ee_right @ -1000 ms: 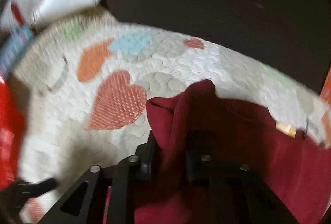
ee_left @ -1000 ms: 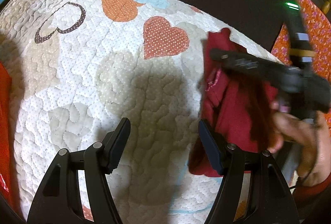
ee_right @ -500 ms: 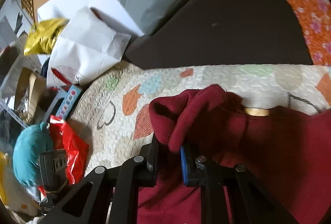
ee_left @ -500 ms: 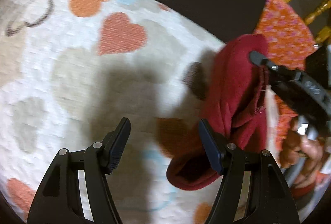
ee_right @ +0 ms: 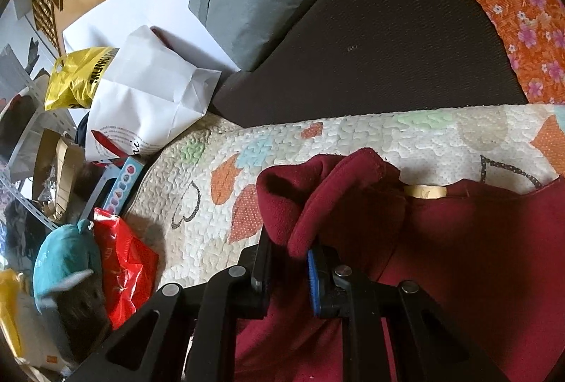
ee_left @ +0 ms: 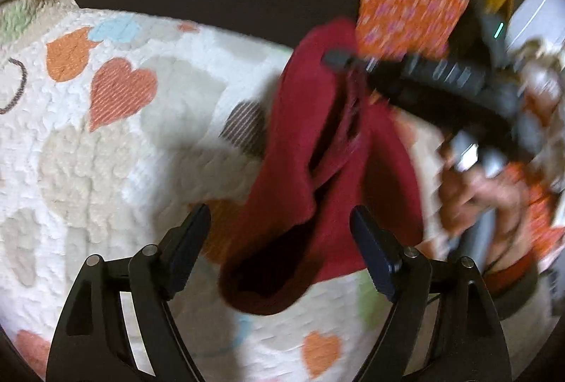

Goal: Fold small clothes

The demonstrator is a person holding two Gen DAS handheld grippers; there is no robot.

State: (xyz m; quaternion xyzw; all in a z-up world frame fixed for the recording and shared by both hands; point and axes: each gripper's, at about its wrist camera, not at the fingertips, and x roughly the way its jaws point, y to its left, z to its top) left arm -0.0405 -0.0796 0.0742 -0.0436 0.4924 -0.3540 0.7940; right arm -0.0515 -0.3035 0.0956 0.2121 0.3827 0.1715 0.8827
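garment [ee_left: 339,170]: dark red, hung above heart quilt [ee_left: 106,170] | right claw [ee_right: 289,258]: clamped on its edge | left claw [ee_left: 279,240]: apart, empty | advice: lower hem is best pinched, then cloth spread flat

Right gripper [ee_right: 287,270] clamps a bunched fold of the dark red fleece garment [ee_right: 459,251], cloth pinched between its narrowed jaws, a tan neck label [ee_right: 425,191] showing just behind. Beneath lies the heart-print quilt [ee_right: 406,138], with a dark brown cushion [ee_right: 370,50] beyond it. Off left: white paper bag [ee_right: 148,96], yellow plastic bag [ee_right: 74,78], red bag [ee_right: 123,262], teal plush toy [ee_right: 63,262].
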